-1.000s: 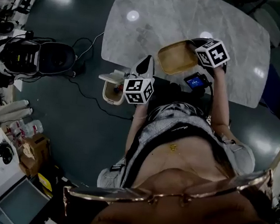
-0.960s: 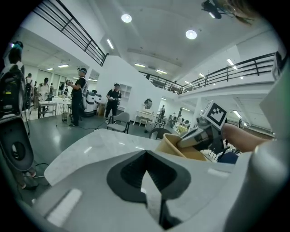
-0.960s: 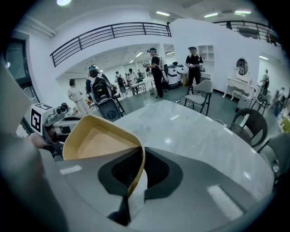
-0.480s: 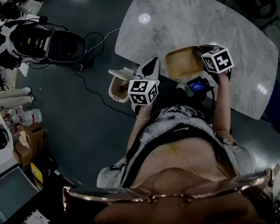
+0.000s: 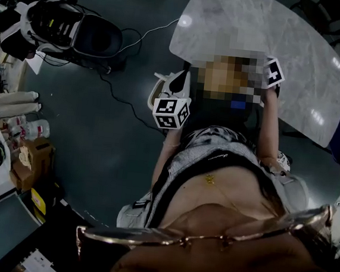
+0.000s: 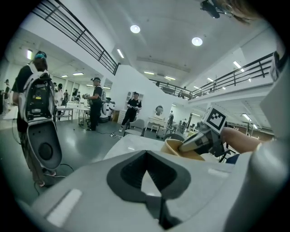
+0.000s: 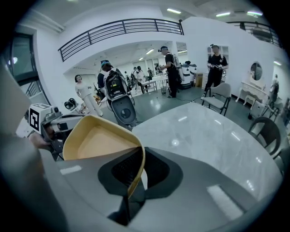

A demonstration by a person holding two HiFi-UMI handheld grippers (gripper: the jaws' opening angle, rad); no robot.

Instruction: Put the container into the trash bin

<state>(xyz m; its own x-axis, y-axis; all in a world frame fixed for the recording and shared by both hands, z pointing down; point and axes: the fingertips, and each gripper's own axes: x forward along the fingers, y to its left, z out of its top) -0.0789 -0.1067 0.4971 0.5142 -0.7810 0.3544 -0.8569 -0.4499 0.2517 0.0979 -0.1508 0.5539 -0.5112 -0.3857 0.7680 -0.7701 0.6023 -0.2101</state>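
Tan shallow paper container (image 7: 97, 138) hangs by its rim in the clenched right tool (image 7: 132, 183), above the grey marble tabletop (image 7: 204, 131). The left tool (image 6: 147, 181) is closed and empty. The container should probably travel level to the white trash bin (image 5: 157, 94) just beside the left tool before the right tool lets go.

Table (image 5: 308, 62): grey marble, upper right.
Case (image 5: 73, 27): black, open, on floor, upper left.
Box (image 5: 28, 169): cardboard, left edge.
Chair (image 7: 217, 102): beyond table.
People (image 7: 216, 61): standing, background.
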